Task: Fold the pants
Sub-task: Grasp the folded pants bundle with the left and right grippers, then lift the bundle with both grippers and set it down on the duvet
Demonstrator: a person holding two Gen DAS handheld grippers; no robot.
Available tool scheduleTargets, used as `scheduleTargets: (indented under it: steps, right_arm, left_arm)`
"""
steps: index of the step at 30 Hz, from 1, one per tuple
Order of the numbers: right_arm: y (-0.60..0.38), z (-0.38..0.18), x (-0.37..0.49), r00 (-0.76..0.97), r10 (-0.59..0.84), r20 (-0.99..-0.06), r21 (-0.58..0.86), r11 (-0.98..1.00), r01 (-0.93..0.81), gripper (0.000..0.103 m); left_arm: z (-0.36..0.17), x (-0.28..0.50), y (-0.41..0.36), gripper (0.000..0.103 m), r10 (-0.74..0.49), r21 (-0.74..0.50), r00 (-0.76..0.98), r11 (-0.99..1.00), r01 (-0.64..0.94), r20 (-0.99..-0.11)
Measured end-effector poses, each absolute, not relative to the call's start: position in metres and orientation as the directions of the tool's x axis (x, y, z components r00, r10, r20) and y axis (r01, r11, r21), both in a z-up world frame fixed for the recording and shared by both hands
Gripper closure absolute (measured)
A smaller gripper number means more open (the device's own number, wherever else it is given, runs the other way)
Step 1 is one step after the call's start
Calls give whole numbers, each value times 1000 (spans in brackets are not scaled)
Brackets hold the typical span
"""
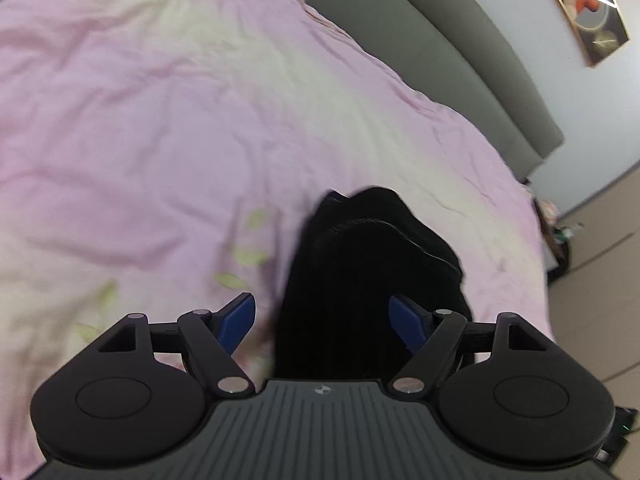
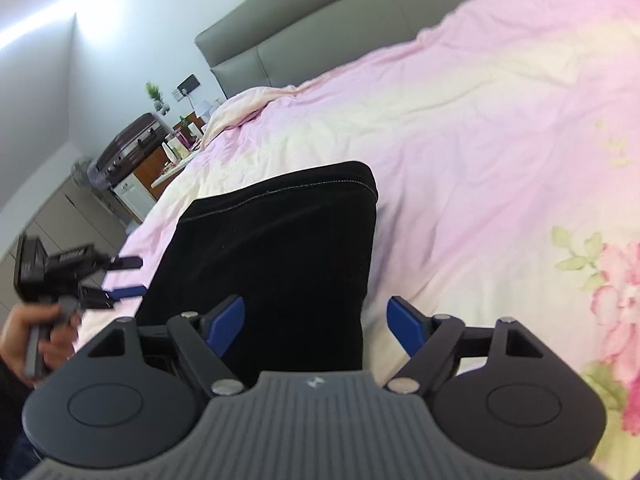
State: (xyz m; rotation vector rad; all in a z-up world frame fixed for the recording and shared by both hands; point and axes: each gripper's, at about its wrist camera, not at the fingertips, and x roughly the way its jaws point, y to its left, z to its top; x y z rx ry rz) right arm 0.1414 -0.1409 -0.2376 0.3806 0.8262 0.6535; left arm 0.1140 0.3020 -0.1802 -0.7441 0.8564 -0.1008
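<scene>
The black pants [image 1: 360, 272] lie folded in a compact bundle on the pink bedspread [image 1: 160, 120]. In the left wrist view my left gripper [image 1: 322, 320] is open, its blue pads on either side of the near end of the bundle, holding nothing. In the right wrist view the pants [image 2: 276, 248] show as a flat folded rectangle with a stitched hem at the far edge. My right gripper [image 2: 316, 320] is open over its near right edge, empty. The left gripper [image 2: 126, 276] shows at the left there, open beside the pants.
The grey padded headboard [image 2: 320, 36] runs along the far side of the bed. A bedside table [image 2: 160, 168] with bottles, a plant and a suitcase stands past the bed's corner. The bedspread's flower print [image 2: 616, 280] lies to the right. Floor and cabinets [image 1: 600, 280] lie beyond the bed edge.
</scene>
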Motion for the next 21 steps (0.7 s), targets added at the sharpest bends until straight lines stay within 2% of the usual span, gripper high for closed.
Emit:
scheduleTargets:
  steps: [2,8,10,15,21]
  right_arm:
    - [-141,-242,162,461,690,-557,594,720,-359,22]
    - [-132,-262,211,377,724,-578,665,686,-297,20]
    - [-131,-271,220,343,746,-571,699,661,-274,17]
    - [-129,-298,239,251,801,-544,779,593,-203,12]
    - [-120,-311,254,191,823,-534,803,565,-188,10]
  left_arm:
    - [-187,121,292,9,-417,-659,628,722,-210,-657]
    - [-217,142,274,9,-449,-608,483,755,-244,-752]
    - [-227,144,270,0,-466,-607,457,761,-230,-758]
    - [-244,146,269,0,-499,-625,432,749,-222,-751]
    - [-249,152,272,0,-540,-652,420,733,-192,-730]
